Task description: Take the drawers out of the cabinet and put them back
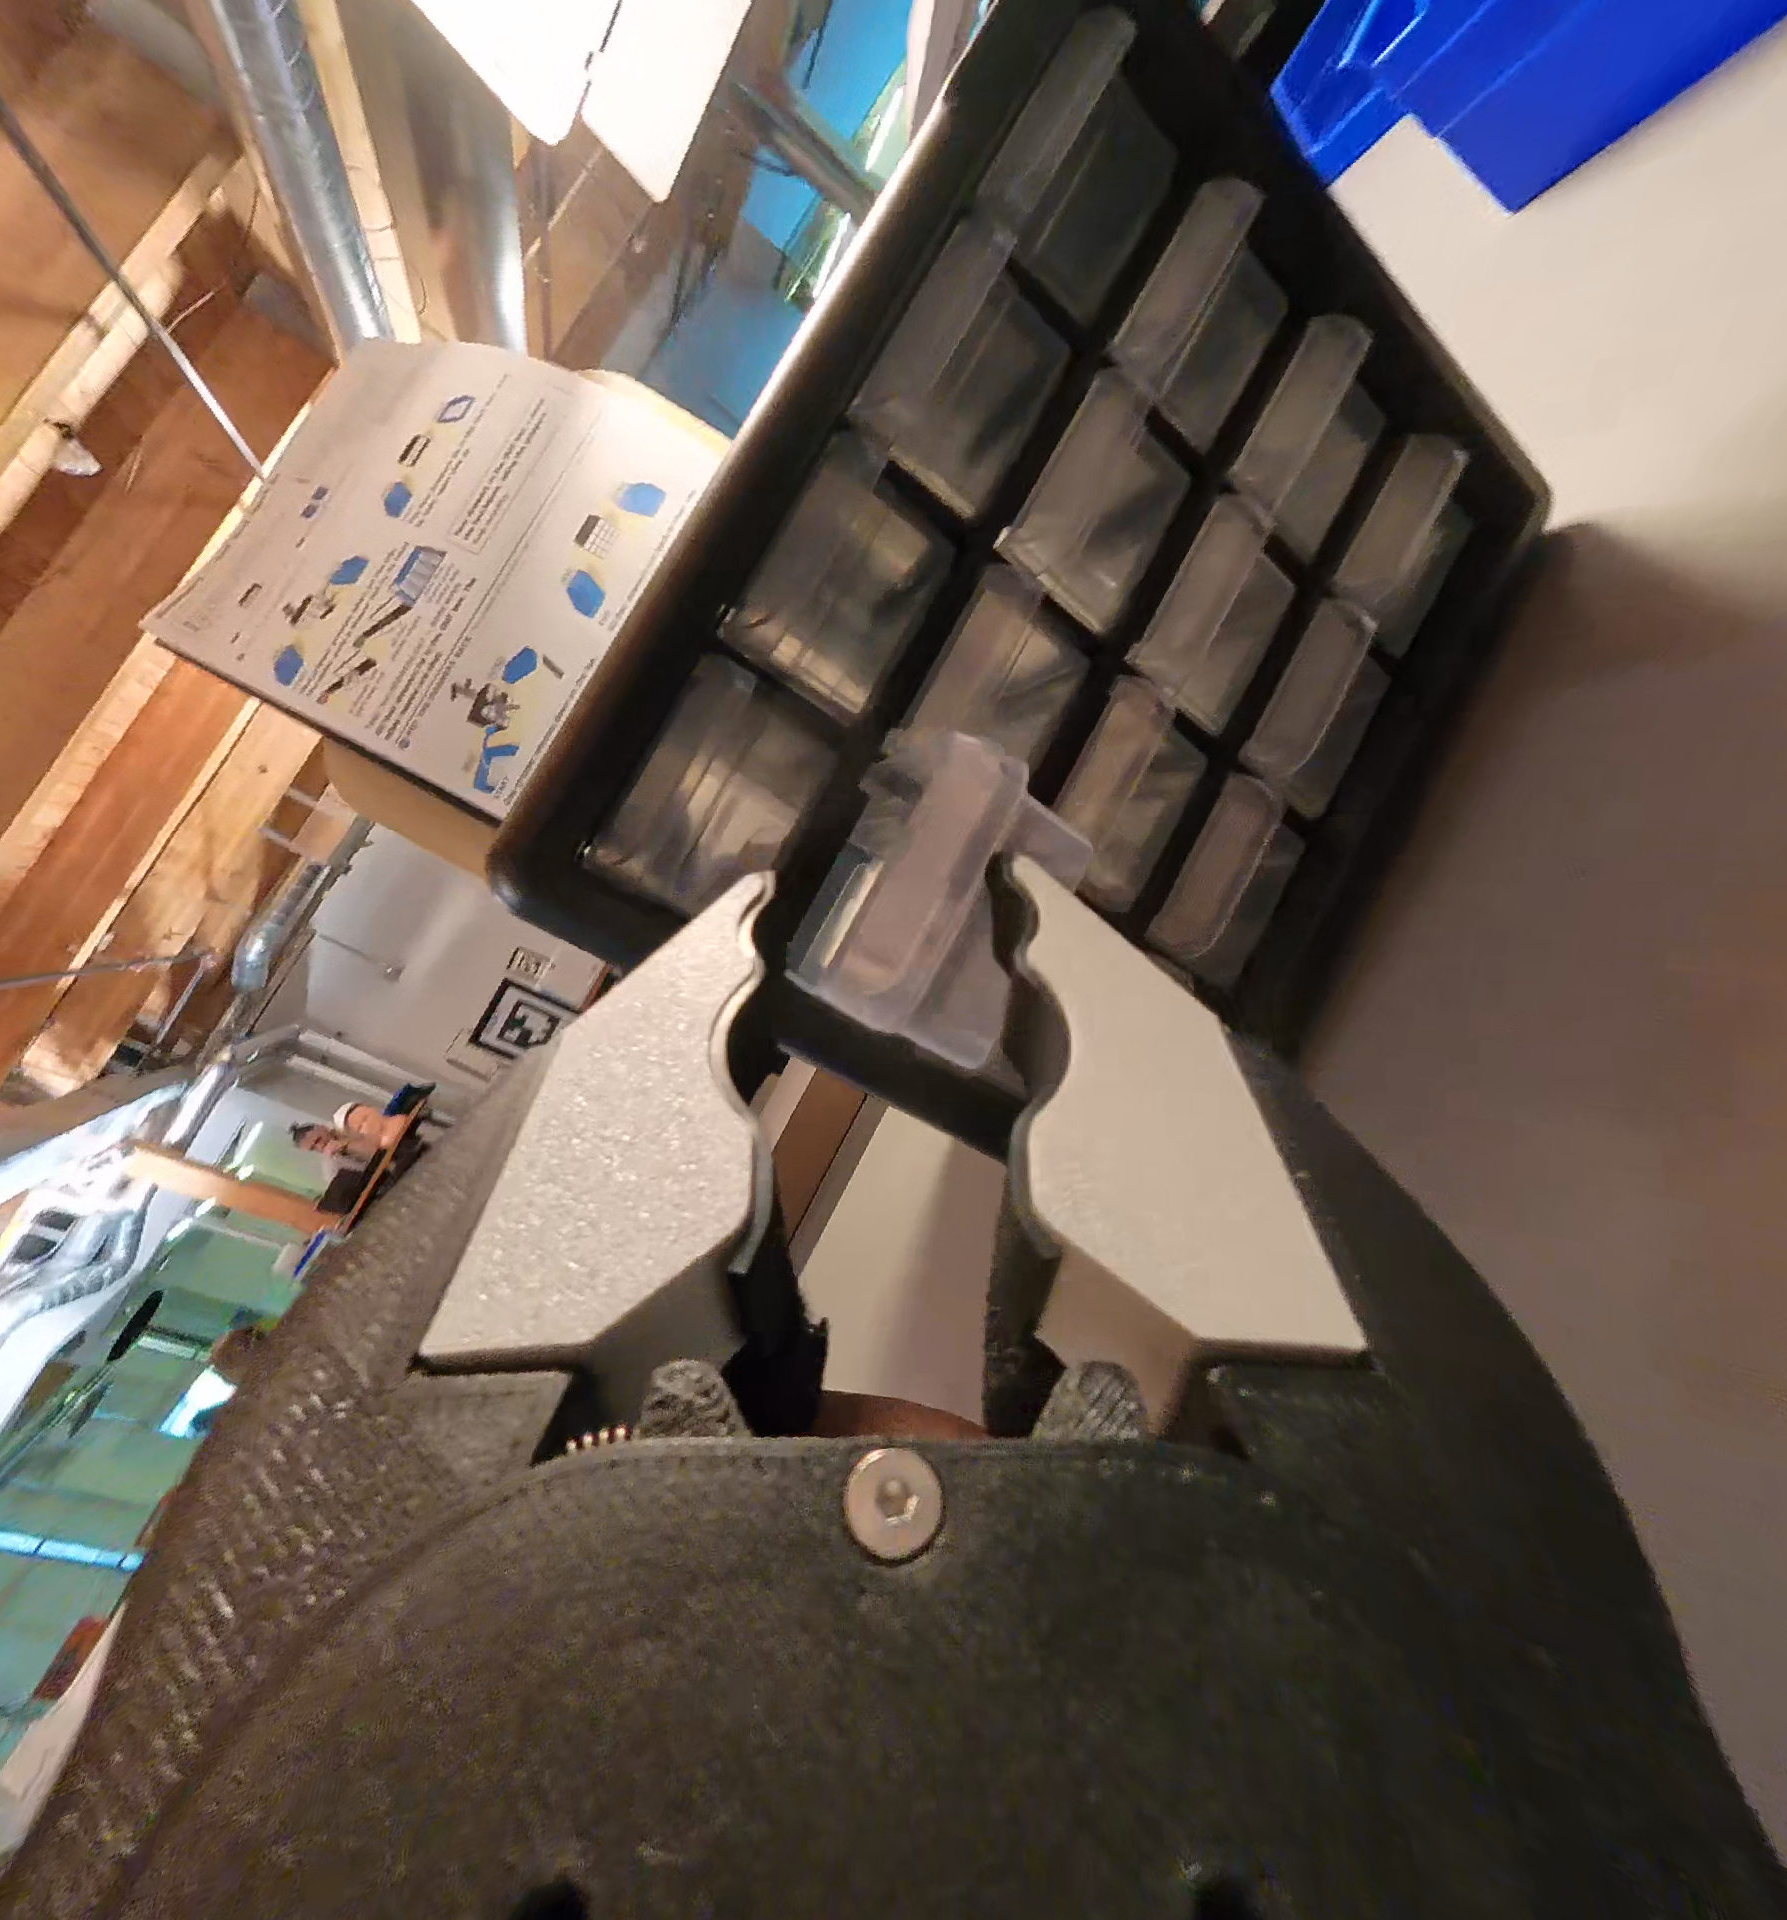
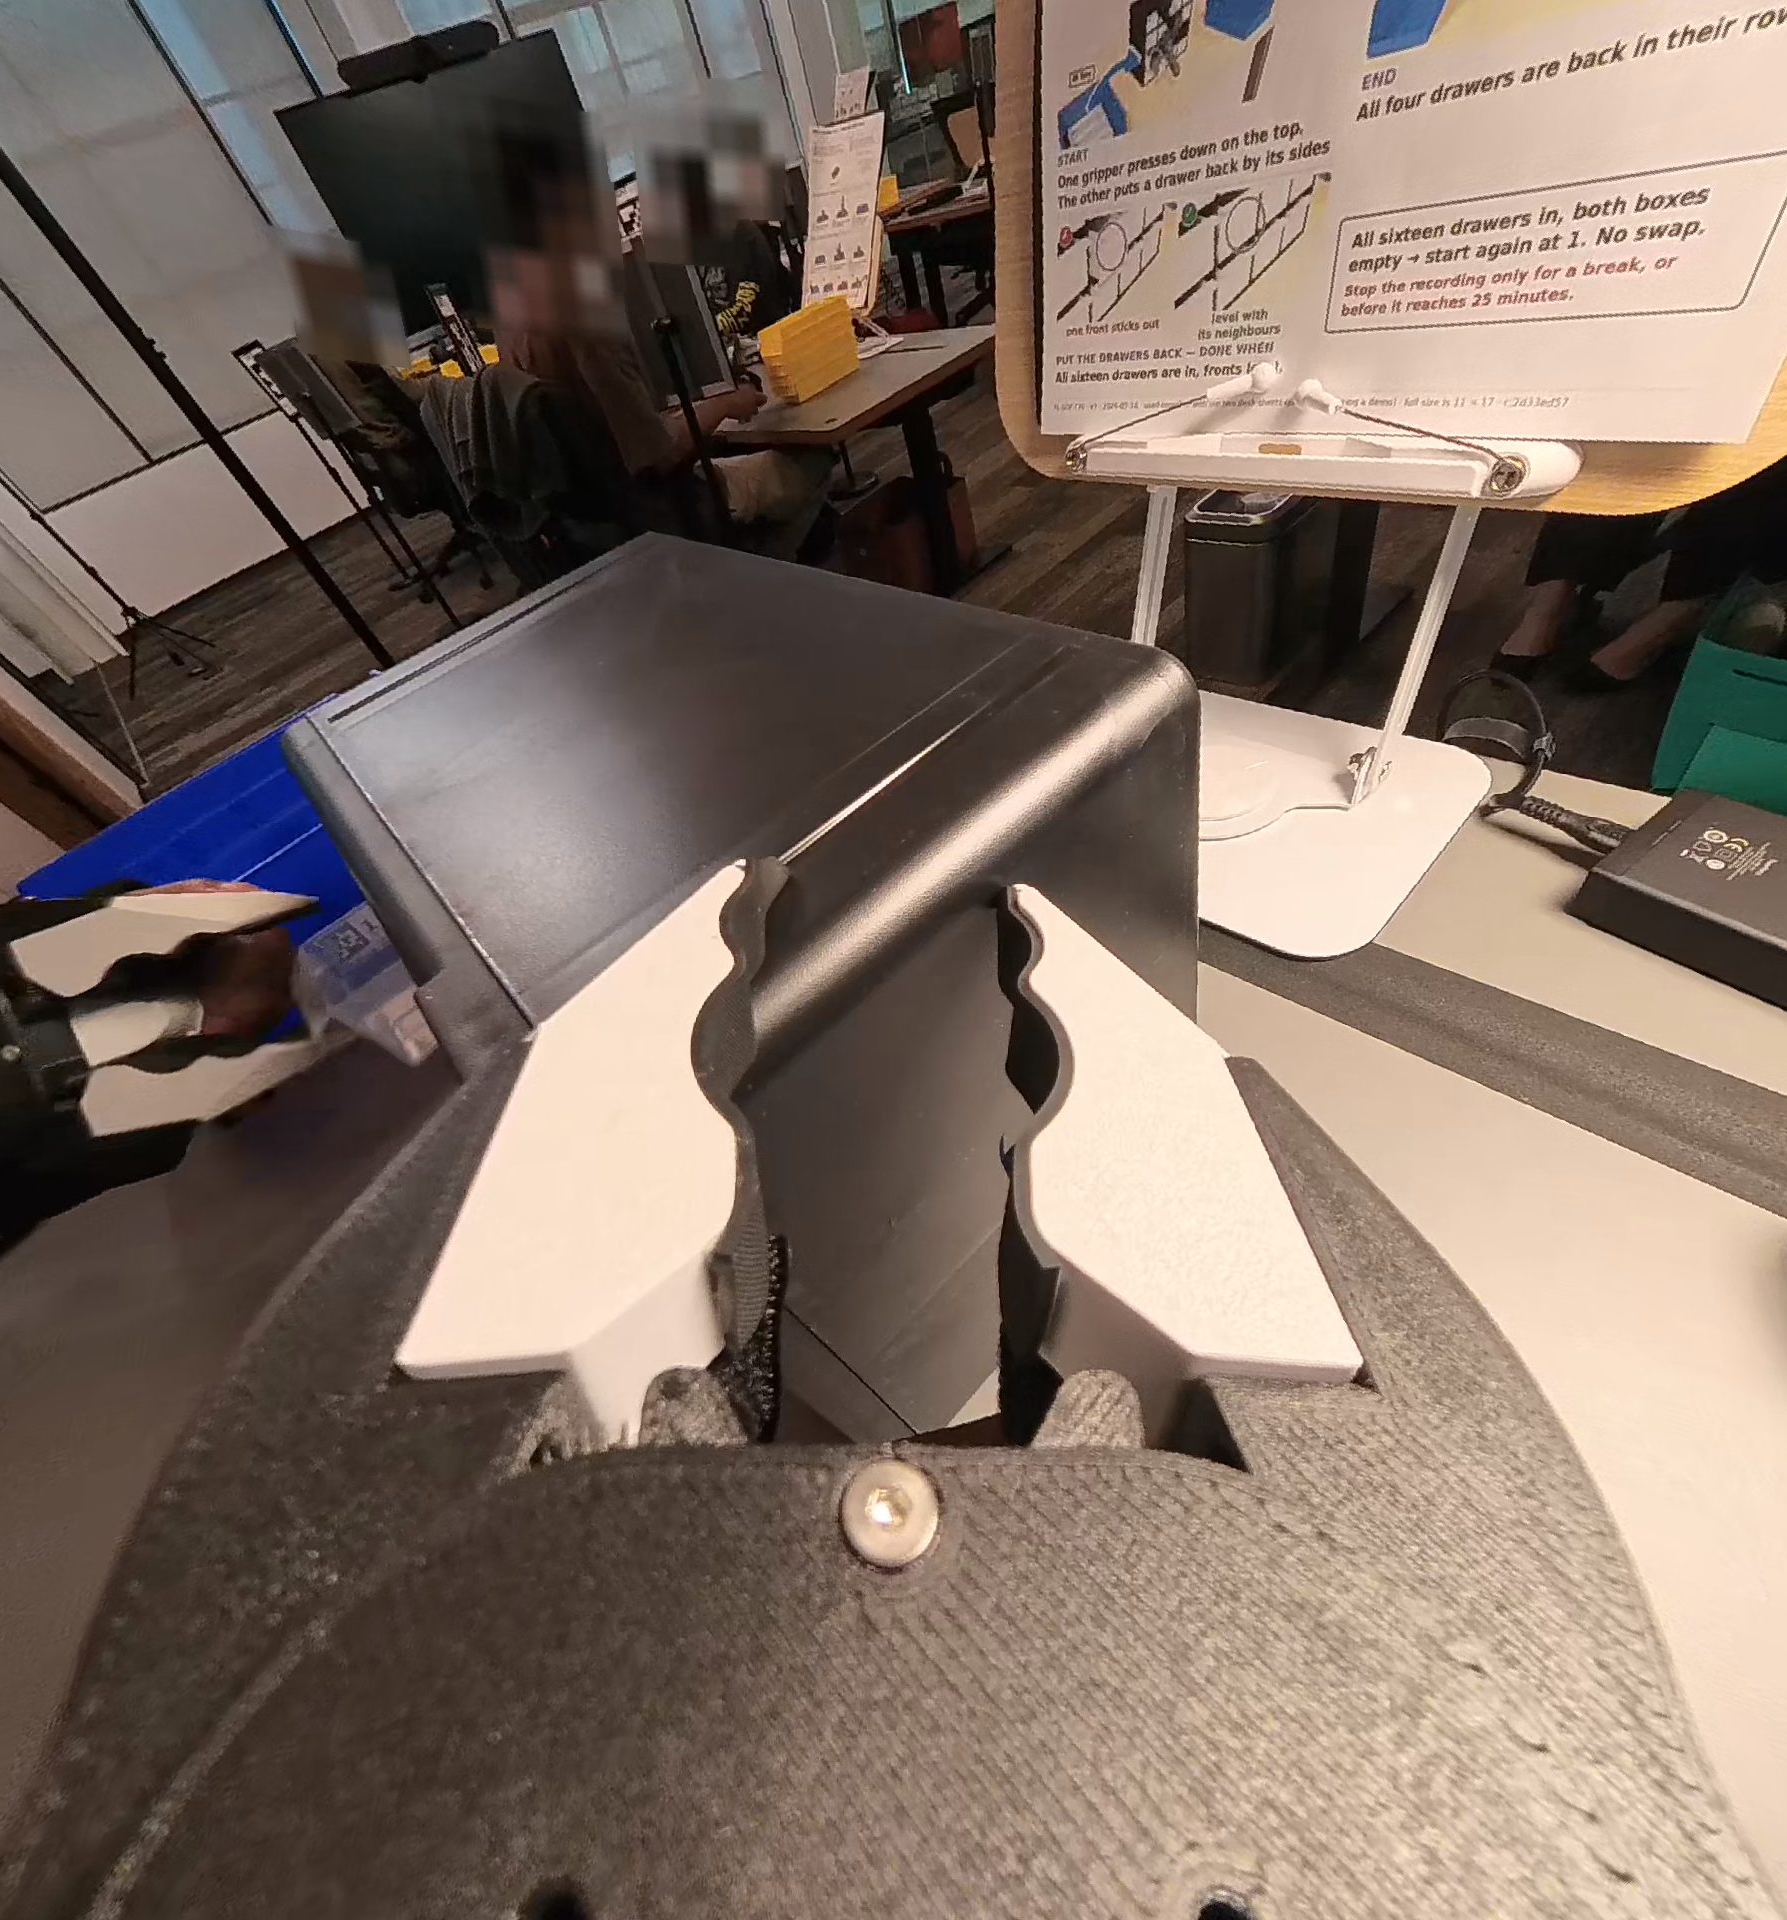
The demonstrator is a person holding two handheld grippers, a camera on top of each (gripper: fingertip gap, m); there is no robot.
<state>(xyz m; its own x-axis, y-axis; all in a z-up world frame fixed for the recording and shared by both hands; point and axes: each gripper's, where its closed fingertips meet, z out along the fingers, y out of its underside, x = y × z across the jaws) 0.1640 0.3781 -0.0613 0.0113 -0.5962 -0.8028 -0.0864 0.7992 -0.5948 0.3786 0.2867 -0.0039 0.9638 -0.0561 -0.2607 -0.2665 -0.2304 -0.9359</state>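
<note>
Sixteen clear drawers fill the black cabinet (image 1: 1159,540) in the left wrist view, and one drawer (image 1: 910,914) in its corner slot sticks out past its neighbours. The left gripper (image 1: 889,894) has its jaws spread around that drawer's handle, with a visible gap on one side. If it pulls off-line, the drawer could jam in its slot. In the right wrist view, the right gripper (image 2: 878,894) rests on the cabinet's top edge, jaws spread and pinching nothing. Should its pressure slip, the cabinet may slide on the table (image 2: 1491,1299). The drawers look thin and glossy, likely slippery.
</note>
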